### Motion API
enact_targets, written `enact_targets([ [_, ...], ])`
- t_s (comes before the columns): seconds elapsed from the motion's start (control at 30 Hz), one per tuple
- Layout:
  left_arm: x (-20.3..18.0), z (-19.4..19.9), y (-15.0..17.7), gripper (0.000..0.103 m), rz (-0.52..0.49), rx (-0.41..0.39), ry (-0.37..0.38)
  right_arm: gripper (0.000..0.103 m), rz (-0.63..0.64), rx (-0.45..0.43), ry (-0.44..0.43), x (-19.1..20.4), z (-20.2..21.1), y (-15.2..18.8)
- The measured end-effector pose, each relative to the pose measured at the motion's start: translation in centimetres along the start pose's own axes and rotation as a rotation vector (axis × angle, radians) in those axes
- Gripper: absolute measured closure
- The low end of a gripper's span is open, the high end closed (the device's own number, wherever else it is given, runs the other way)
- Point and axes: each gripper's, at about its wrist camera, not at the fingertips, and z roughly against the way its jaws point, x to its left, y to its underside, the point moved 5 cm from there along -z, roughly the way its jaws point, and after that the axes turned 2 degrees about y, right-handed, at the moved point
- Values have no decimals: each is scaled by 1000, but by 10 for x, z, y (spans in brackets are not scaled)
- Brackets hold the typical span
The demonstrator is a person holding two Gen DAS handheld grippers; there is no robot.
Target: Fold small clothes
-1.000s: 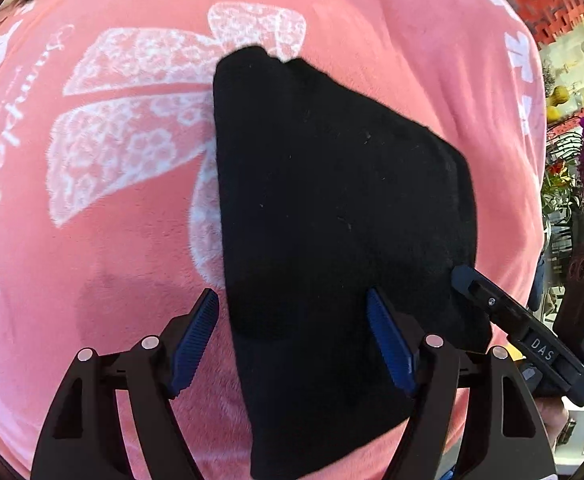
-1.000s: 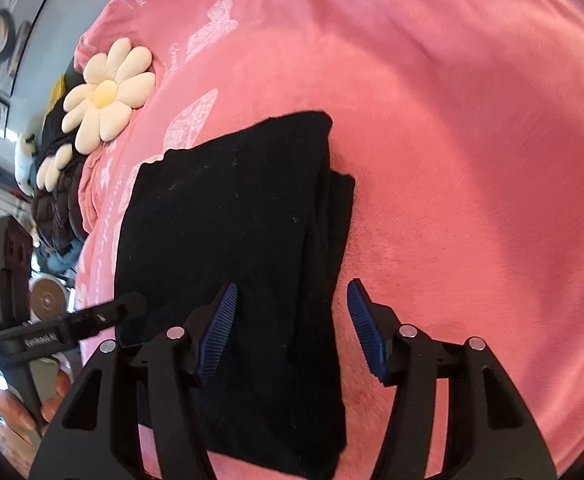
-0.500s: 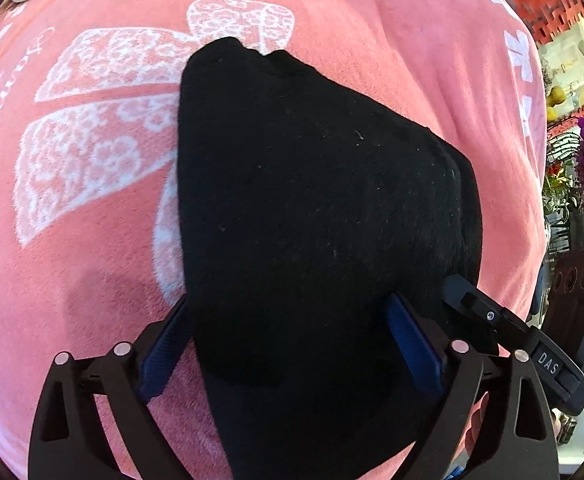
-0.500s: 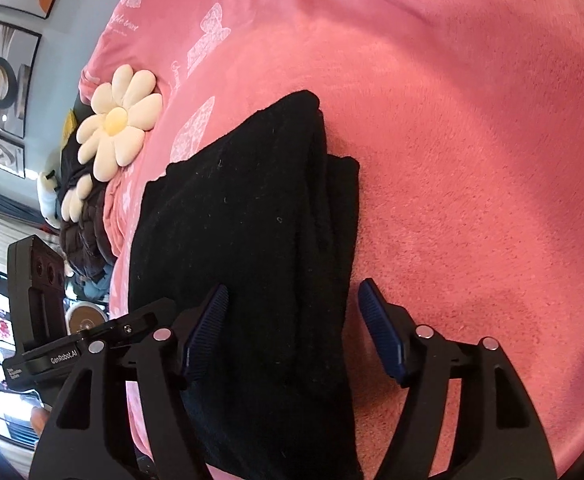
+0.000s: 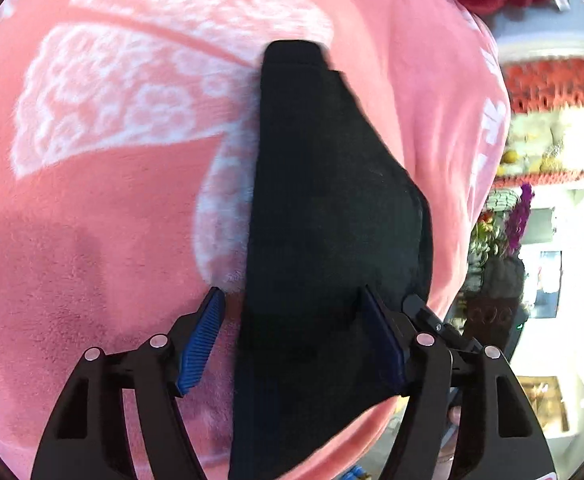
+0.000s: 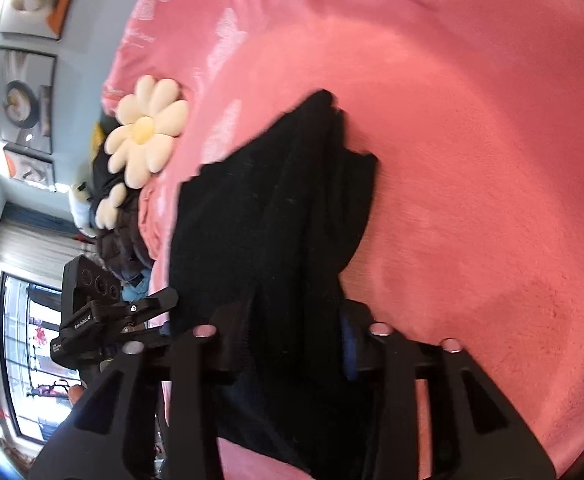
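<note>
Black cloth [image 5: 332, 240] lies folded on the pink blanket [image 5: 104, 260], partly over a white butterfly print [image 5: 132, 92]. Layers show along its far edge in the right wrist view [image 6: 284, 220], stacked and slightly offset.

Left gripper [image 5: 292, 340]: blue-padded fingers [image 5: 198, 344] spread wide, one on each side of the cloth's near end. Left pad sits on the blanket just beside the cloth edge; right pad lies against or over the cloth's right edge, contact not clear. Nothing is pinched between them.

Right gripper [image 6: 288, 344]: the cloth runs between its fingers and covers most of both pads; only a sliver of blue [image 6: 348, 344] shows on the right. Fingers stand apart, about the width of the cloth bundle. Cannot tell whether they press on it or merely straddle it.

The left gripper appears in the right wrist view [image 6: 132, 312], at the cloth's left edge. The right gripper's fingertip appears in the left wrist view [image 5: 424, 312], just beside the left gripper's right finger.

A daisy cushion [image 6: 148, 132] lies on the blanket's far left edge. Framed pictures [image 6: 24, 92] hang on the wall behind. Frames are motion-blurred.
</note>
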Motion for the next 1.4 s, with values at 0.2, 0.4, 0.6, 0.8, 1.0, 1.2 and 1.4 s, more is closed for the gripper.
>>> enact_targets([
  [0.2,-11,-4,-1,29,31,-10,85,72,109,2,57,22,5,-1],
  [0.4,-5,4,8,27,18,34,23,64,277,18,200,38,37,31],
  [0.6,-11,5,31,57,-56,83,-6,93,260,16,17,72,60,39],
  [0.8,-3,22,30,53,-31,84,-44,87,262,72,236,24,48,50],
  [1.0,-6,22,27,29,-38,51,-69,72,188,-49,188,22,70,33],
  [1.2,-14,2,3,25,-17,25,-78,47,201,-15,206,18,27,-9],
  [1.4,-19,-14,-5,31,-25,17,-10,62,139,-5,123,12,-2,-11],
])
